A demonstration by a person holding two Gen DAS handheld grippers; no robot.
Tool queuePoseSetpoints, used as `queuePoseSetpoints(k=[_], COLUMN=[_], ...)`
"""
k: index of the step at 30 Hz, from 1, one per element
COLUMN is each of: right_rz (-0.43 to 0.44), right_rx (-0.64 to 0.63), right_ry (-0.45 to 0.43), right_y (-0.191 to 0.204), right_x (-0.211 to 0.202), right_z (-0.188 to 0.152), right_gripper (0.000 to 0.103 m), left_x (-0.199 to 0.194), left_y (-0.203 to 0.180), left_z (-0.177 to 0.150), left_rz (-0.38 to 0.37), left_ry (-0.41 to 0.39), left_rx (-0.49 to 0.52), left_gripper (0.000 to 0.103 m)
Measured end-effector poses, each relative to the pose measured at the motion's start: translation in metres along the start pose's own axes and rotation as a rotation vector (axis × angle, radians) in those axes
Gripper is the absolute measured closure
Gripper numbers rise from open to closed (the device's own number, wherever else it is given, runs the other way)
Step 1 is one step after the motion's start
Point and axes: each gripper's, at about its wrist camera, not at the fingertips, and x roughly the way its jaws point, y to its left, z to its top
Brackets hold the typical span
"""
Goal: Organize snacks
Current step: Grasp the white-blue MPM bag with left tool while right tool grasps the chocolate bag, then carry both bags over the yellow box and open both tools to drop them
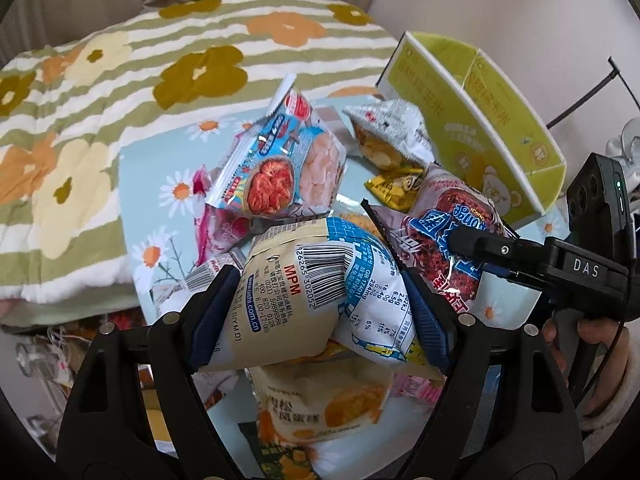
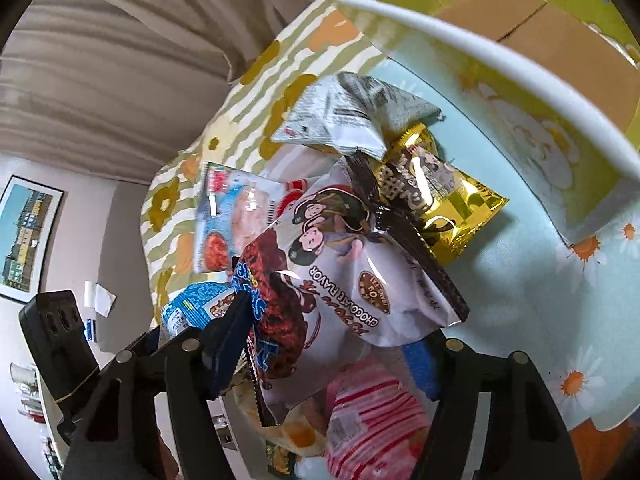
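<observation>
While each tool grips a packet above the heap, the yellow box (image 1: 520, 152) stands unfilled.

The left tool (image 1: 320, 312) is clamped on the cream and blue packet (image 1: 304, 280), the right tool (image 2: 332, 356) on the chocolate packet (image 2: 352, 280); puffy, slick wrappers may slip from the pads; a lifted packet may drag neighbours off the desk (image 1: 160, 184); the box beside the heap shows nothing inside.
</observation>
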Motion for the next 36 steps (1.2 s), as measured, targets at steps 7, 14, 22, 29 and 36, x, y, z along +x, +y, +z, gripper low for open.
queuePoseSetpoints(k=[7,14,22,29,36], right_rz=[0.024,0.016,0.004,-0.065,-0.136], right_rx=[-0.111,-0.224,-0.322,-0.353,-0.343], right_ry=[-0.067,-0.154,-0.188,-0.201,-0.198], right_y=[0.015,0.006,-0.041,-0.091,-0.122], right_x=[-0.043,-0.096,-0.161,-0.201,-0.203], right_z=[0.010,0.040,0.093,0.144,0.179], right_gripper=[0.039,0.040,0.040,0.040,0.040], left_x=[-0.042,-0.067,-0.057,-0.013,0.044], left_y=[-0.016,-0.059,-0.140,-0.214,-0.268], left_z=[0.009,0.039,0.071,0.101,0.124], left_rz=[-0.005,0.015,0.028,0.013,0.026], left_ry=[-0.104,-0.218,-0.298,-0.311,-0.238], left_rx=[-0.038,-0.034,-0.062,-0.096,-0.069], left_gripper=[0.024,0.024,0.024,0.024,0.024])
